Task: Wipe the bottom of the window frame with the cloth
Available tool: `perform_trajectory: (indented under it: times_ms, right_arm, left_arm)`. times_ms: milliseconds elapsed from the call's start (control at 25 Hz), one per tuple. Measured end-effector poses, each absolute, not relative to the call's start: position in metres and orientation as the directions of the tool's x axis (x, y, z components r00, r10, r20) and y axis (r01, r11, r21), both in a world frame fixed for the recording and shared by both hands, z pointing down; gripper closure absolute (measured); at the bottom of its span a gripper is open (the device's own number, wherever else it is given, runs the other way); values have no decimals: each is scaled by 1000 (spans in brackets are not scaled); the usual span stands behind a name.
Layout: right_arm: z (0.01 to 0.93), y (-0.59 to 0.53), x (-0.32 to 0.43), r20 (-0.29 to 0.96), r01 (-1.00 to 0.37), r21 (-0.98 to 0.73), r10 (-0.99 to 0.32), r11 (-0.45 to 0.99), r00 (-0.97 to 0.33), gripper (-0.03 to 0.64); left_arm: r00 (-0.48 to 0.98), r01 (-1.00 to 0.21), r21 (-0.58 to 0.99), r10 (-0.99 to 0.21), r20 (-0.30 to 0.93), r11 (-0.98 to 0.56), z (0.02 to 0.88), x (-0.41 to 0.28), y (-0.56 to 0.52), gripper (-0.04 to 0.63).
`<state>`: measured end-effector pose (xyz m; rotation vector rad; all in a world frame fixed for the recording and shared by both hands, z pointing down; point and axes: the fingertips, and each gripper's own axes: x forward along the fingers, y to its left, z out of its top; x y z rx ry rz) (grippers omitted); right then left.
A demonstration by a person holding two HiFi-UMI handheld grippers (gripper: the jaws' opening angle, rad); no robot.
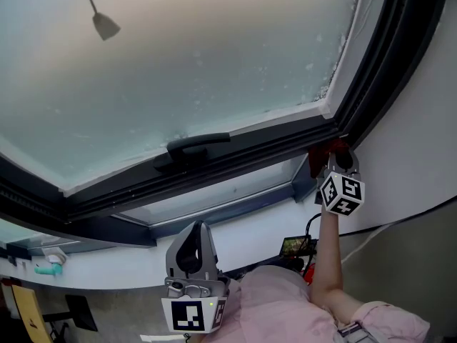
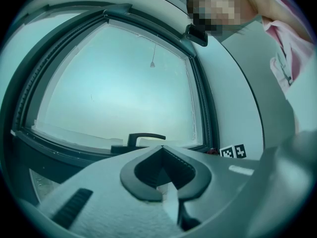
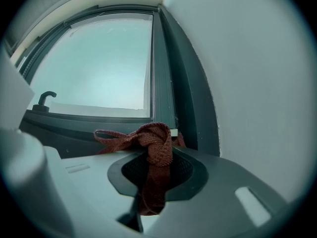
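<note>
Window frame [image 1: 235, 164]: dark, crosses the middle of the head view.
Left gripper [image 1: 194, 229]: lower centre, jaws together, empty.
Right gripper [image 1: 341, 159]: right of centre, clamped on the cloth.
Cloth [image 3: 156, 145]: red, bunched at the frame's bottom corner.

— Any writing you can read from here?
— None. The right marker cube [image 1: 341, 194] and the left marker cube [image 1: 189, 315] carry only black-and-white square patterns, no letters or numbers.
— And that little screen [image 1: 294, 246]?
— Perhaps something shows on it, but it's too small to tell.
</note>
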<state>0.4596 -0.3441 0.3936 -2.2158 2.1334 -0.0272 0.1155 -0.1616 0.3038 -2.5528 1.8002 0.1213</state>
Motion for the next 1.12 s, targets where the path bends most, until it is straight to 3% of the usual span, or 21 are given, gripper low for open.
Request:
perform_trajectory:
  times_ms: [520, 1120]
  right_arm:
    - [393, -342, 459, 22, -998, 27, -999, 49, -48, 565]
    - [365, -225, 369, 10, -942, 50, -943, 333, -333, 555]
  left_arm:
    - [331, -942, 30, -940, -87, -335, 300, 135, -146, 598]
    - [171, -984, 47, -984, -60, -173, 326, 48, -87, 598]
